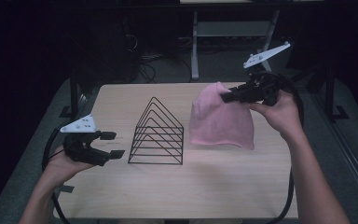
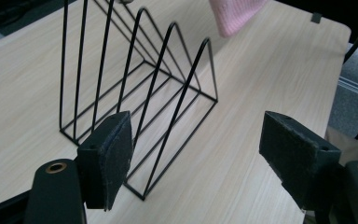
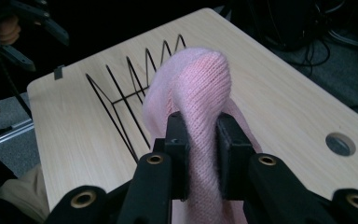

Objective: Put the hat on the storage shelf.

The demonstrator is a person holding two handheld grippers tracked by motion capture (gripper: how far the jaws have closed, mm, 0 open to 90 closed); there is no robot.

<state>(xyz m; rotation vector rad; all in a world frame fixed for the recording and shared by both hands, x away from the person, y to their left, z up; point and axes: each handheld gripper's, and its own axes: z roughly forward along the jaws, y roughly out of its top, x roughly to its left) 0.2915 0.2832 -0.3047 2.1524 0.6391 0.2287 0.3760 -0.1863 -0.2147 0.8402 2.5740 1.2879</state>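
The big wooden counter has a black wire rack standing near its middle. A pink hat hangs just right of the rack, its bottom edge at the counter. The right gripper has its fingers squeezed tight on the hat's top, and the left gripper has its fingers wide apart, holding nothing.

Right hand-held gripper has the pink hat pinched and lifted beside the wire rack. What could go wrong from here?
1. The right hand-held gripper pinches only a fold near the top of the pink hat; the knit could slip out.
2. The hat's hanging hem could snag on the wire rack close beside it.
3. The rack looks light, and the left hand-held gripper is open, not steadying it, so a snag might drag or tip it.
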